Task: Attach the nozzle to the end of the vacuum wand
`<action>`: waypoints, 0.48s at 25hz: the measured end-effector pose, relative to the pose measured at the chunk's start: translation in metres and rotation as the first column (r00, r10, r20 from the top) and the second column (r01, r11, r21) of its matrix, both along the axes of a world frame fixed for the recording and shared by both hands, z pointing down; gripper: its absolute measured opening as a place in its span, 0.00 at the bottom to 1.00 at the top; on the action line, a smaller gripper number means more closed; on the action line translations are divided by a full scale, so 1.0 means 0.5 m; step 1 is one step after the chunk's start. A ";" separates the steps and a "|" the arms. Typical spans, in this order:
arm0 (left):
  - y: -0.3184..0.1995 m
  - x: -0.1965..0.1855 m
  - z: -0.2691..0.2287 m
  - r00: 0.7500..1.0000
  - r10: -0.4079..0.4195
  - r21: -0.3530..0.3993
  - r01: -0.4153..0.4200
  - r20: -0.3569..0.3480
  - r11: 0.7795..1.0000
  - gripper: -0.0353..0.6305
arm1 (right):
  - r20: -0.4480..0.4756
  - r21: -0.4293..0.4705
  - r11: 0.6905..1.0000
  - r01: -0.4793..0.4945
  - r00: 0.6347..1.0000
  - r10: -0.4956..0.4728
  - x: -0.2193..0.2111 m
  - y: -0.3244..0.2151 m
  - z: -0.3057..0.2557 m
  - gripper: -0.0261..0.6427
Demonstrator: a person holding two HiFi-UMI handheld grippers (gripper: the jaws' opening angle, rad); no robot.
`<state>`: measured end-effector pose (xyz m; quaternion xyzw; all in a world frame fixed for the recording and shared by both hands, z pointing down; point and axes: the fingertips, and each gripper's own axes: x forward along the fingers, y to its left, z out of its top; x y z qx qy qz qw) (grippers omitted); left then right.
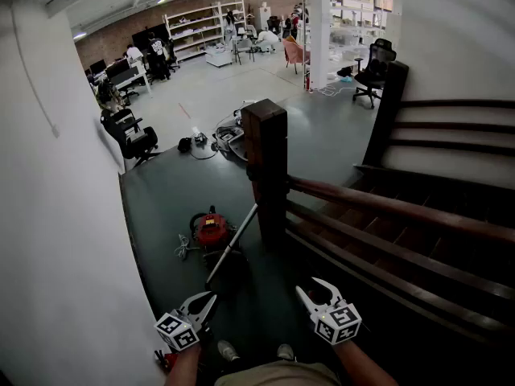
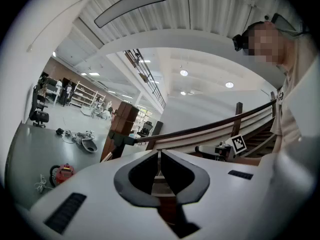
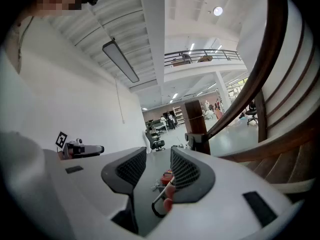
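A red vacuum cleaner stands on the dark floor below me, and its silver wand leans up toward the brown newel post. No nozzle shows clearly in any view. My left gripper hangs at the lower left, shut and empty, its jaws meeting in the left gripper view. At the lower right my right gripper is open with nothing between its fingers. In the right gripper view the vacuum cleaner and wand show far off through the gap of the right gripper.
A wooden stair rail and steps run off to the right of the post. A white wall fills the left. Grey equipment and cables lie on the floor beyond the post, with office chairs and people farther back.
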<state>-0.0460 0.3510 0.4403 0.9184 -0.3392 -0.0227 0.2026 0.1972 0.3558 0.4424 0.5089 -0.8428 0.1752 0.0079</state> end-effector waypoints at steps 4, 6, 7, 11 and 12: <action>0.000 0.000 0.001 1.000 -0.002 0.006 0.002 0.009 1.000 0.06 | 0.001 0.004 1.000 0.004 1.000 -0.004 -0.003 -0.001 -0.001 0.28; -0.001 0.002 0.000 1.000 -0.004 0.007 0.003 0.012 1.000 0.06 | 0.004 0.004 1.000 0.006 1.000 -0.006 -0.004 -0.003 0.000 0.27; -0.002 0.003 0.001 1.000 -0.004 0.007 0.004 0.014 1.000 0.06 | 0.005 0.003 1.000 0.007 1.000 -0.007 -0.005 -0.004 0.002 0.27; -0.002 0.011 0.002 1.000 -0.007 0.004 0.007 0.018 1.000 0.06 | 0.009 0.001 1.000 0.012 1.000 -0.012 -0.004 -0.005 0.008 0.27; -0.002 0.012 0.003 1.000 -0.006 0.005 0.006 0.016 1.000 0.06 | 0.010 0.001 1.000 0.014 1.000 -0.014 -0.004 -0.006 0.007 0.27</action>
